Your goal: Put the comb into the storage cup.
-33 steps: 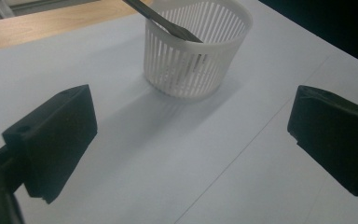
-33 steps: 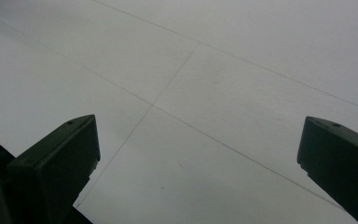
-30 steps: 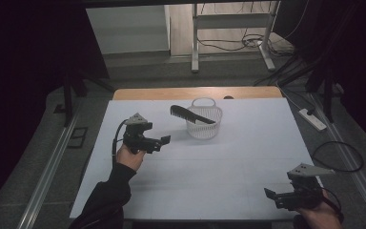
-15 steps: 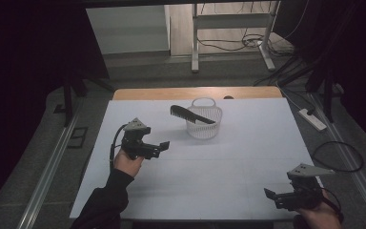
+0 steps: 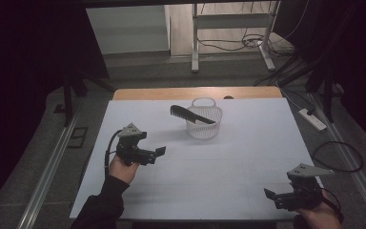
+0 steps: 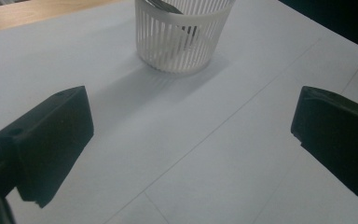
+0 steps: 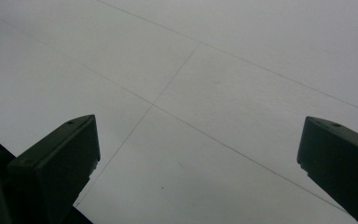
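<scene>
A white slatted basket [image 5: 204, 122] stands at the back middle of the white table [image 5: 209, 167], with a black comb [image 5: 190, 115] lying across its rim and sticking out to the left. In the left gripper view the basket [image 6: 182, 35] is ahead with the dark comb inside it. My left gripper [image 5: 158, 153] hovers left of centre, open and empty, pointing right. My right gripper [image 5: 269, 195] is low at the front right corner, open, with nothing between its jaws. The left gripper [image 6: 191, 149] and right gripper [image 7: 196, 172] each show wide-apart jaws over bare table.
A wooden strip [image 5: 195, 92] borders the table's far edge. Metal rails [image 5: 47, 167] run along both sides. A power strip [image 5: 313, 119] and cables [image 5: 338, 155] lie on the floor at the right. A metal frame [image 5: 228, 28] stands behind.
My left gripper has drawn back toward the person and slightly left, away from the basket. The right gripper has stayed put.
</scene>
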Motion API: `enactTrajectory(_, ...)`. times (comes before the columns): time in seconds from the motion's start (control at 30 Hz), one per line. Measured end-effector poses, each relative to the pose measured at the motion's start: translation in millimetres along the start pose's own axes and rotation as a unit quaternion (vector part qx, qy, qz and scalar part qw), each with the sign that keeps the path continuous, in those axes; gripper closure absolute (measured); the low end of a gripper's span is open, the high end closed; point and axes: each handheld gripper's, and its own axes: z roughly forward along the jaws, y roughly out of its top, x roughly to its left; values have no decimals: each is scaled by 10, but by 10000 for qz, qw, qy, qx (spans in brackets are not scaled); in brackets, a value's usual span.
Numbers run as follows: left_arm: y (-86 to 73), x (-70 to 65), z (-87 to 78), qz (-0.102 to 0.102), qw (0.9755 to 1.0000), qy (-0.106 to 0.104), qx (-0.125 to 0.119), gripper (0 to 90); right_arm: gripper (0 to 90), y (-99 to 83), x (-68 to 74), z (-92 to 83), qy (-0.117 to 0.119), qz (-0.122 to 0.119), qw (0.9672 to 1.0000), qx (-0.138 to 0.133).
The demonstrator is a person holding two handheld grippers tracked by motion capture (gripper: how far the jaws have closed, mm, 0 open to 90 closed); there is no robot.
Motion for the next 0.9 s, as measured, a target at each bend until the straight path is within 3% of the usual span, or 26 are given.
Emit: enactTrajectory(0.9,-278,-58,-333,-121,9997,209,-21,0,0,1,2,0,-26,8,10000,4)
